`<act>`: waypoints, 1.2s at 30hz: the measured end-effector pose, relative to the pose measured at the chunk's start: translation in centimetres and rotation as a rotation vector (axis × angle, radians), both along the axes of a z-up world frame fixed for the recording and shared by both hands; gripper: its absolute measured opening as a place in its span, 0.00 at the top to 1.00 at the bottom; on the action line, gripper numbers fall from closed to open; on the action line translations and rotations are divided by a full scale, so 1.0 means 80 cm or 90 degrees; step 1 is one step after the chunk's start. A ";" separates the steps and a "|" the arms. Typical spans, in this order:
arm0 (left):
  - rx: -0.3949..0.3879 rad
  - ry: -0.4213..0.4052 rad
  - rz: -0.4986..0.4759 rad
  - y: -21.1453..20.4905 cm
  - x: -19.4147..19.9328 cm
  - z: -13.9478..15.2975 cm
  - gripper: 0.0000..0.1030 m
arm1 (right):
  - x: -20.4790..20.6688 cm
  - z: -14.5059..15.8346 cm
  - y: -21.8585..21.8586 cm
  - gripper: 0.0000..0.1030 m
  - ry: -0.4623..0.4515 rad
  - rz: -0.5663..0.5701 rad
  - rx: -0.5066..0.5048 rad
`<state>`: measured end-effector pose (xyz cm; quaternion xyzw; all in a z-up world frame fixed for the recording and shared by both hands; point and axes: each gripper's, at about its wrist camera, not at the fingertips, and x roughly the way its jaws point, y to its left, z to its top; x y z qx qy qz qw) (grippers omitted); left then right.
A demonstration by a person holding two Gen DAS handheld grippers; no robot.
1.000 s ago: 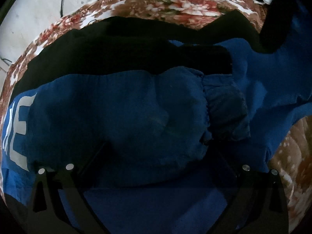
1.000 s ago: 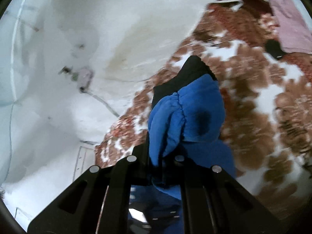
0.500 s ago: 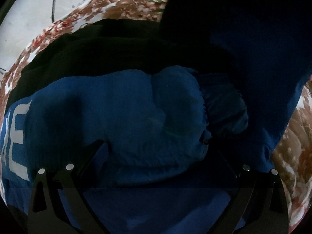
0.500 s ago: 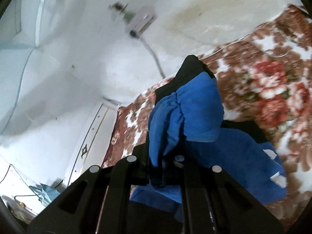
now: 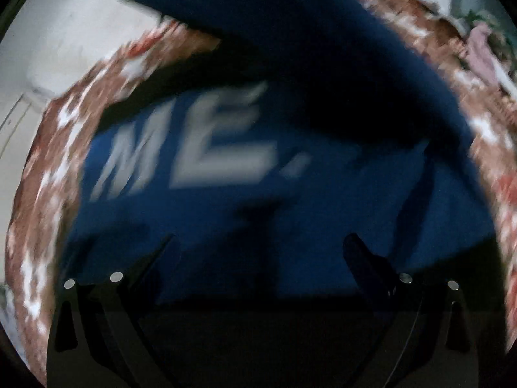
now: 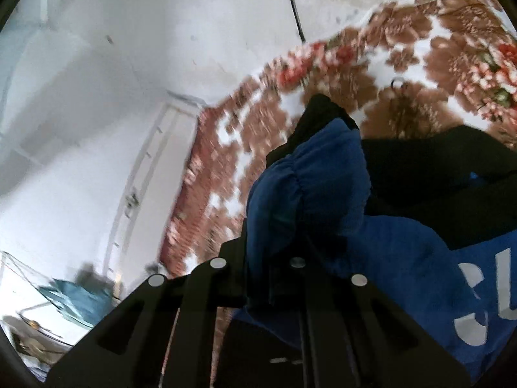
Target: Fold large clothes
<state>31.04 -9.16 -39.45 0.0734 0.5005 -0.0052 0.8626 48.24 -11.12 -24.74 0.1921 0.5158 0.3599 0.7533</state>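
A large blue garment [image 5: 226,213] with white letters lies spread on a floral blanket [image 5: 48,174]. The left wrist view is blurred. My left gripper [image 5: 258,242] hangs over the garment's body, jaws wide apart, nothing between them. A blue sleeve [image 5: 339,64] crosses the top of that view in the air. In the right wrist view my right gripper [image 6: 274,253] is shut on that sleeve's gathered cuff [image 6: 310,187], whose black lining [image 6: 320,110] sticks up past the fingers. The garment's body with white letters [image 6: 478,294] lies below on the right.
The floral blanket [image 6: 420,48] ends at a white wall [image 6: 129,64] with a dark cable [image 6: 292,3]. A pink cloth [image 5: 481,48] lies at the blanket's far right. A teal object [image 6: 74,300] sits low on the left, beyond the blanket's edge.
My left gripper has drawn away from the folded sleeve, and the white letters now fill its view. My right gripper has carried the cuff sideways and down over the garment, rolling as it went.
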 end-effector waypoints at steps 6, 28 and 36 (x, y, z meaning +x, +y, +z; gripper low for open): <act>-0.009 0.034 0.068 0.104 -0.039 -0.025 0.05 | -0.005 -0.061 0.045 0.92 0.029 0.010 -0.054; -0.138 0.020 0.123 0.206 -0.065 0.031 0.05 | -0.066 -0.080 0.038 0.13 0.030 0.022 -0.134; -0.251 -0.031 0.118 0.279 0.025 0.050 0.05 | -0.062 -0.101 -0.159 0.11 -0.055 -0.103 -0.398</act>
